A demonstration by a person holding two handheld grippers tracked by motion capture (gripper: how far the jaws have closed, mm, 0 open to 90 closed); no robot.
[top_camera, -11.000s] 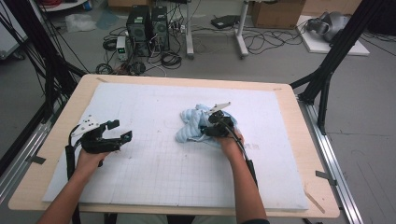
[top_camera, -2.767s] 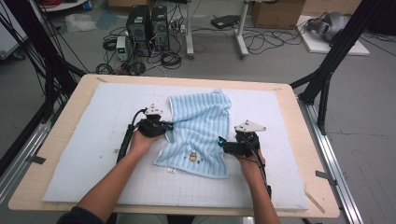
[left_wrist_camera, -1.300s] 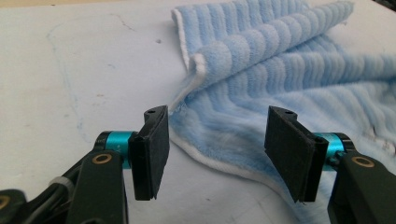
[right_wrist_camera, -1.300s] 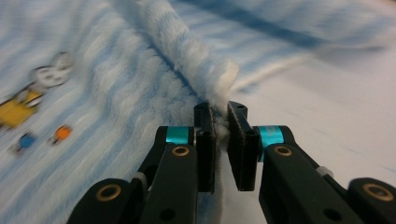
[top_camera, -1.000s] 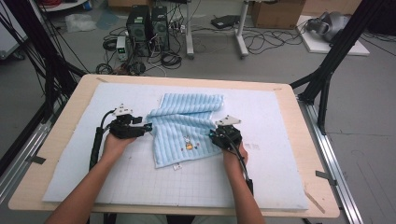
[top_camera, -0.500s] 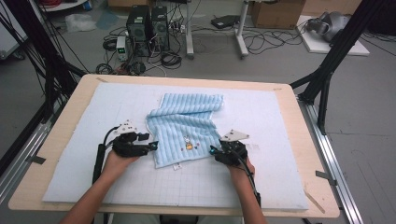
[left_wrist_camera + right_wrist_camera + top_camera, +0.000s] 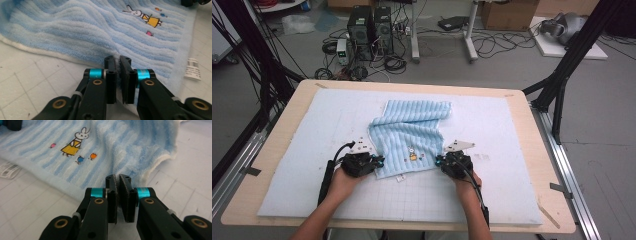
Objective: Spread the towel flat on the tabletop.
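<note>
Both grippers' fingers clenched on blue towel near corners: left gripper, right gripper. Risk: shallow hem bite slips on lift, corner drops.

This is a lab or test room set up for recording work. A pale wooden table topped with a white gridded foam mat stands inside a frame of black metal struts, with aluminium rails along its sides. On the grey floor behind it stand two black computer towers amid a tangle of loose black cables, beside the grey metal legs of a desk and brown cardboard boxes.
</note>
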